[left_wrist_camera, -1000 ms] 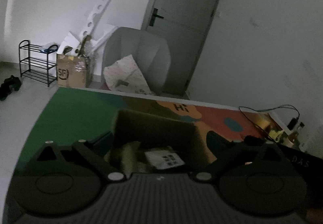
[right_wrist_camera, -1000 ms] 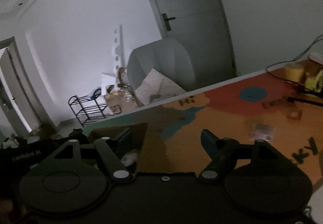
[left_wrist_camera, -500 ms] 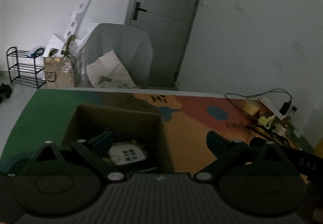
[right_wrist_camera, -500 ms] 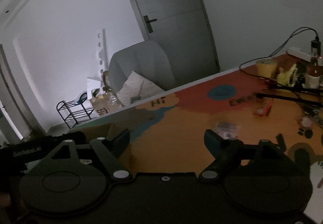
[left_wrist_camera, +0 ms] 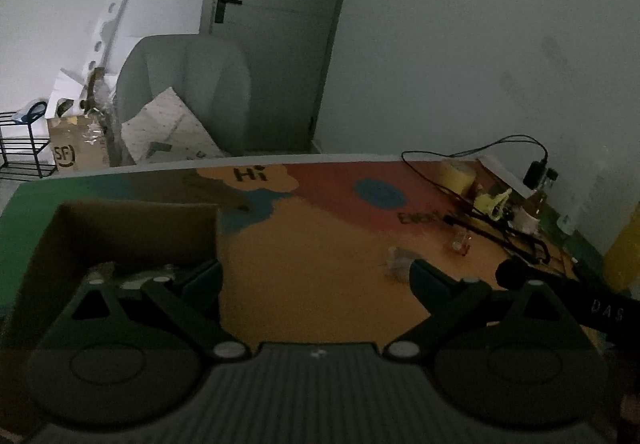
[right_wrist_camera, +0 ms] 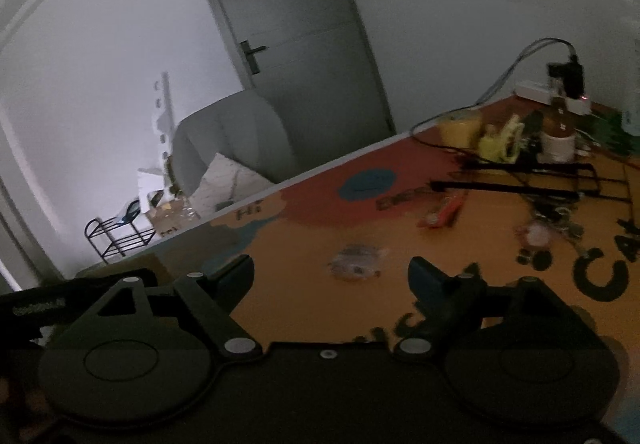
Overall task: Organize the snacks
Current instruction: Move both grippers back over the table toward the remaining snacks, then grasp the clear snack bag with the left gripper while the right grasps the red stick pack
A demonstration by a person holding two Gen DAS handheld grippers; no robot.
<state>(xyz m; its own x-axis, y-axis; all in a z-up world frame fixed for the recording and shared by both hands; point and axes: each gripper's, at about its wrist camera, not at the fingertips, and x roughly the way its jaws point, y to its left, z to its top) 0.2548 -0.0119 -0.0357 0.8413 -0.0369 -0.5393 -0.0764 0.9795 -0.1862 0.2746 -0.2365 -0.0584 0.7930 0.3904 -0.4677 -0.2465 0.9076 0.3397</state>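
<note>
An open cardboard box (left_wrist_camera: 136,228) stands on the colourful table mat (left_wrist_camera: 320,244) at the left, with pale snack packets (left_wrist_camera: 132,276) dimly seen inside. My left gripper (left_wrist_camera: 314,276) is open and empty, its left finger beside the box's right wall. A clear snack packet (right_wrist_camera: 356,264) lies on the mat just ahead of my right gripper (right_wrist_camera: 330,270), whose jaws are opening with nothing pressed between them. The same clear snack packet (left_wrist_camera: 400,260) shows near the left gripper's right finger. A red packet (right_wrist_camera: 440,214) and a small pinkish packet (right_wrist_camera: 536,234) lie farther right.
A yellow tape roll (left_wrist_camera: 456,174), black cables (right_wrist_camera: 520,172), a bottle (right_wrist_camera: 560,120) and a power strip (right_wrist_camera: 552,96) crowd the table's far right corner. A grey armchair (left_wrist_camera: 188,92) stands behind the table. The right gripper's body (left_wrist_camera: 560,296) is close on the left gripper's right.
Both views have swung right, away from the box and toward the packets on the mat. The box has slid to the left of the left wrist view. The right jaws have widened.
</note>
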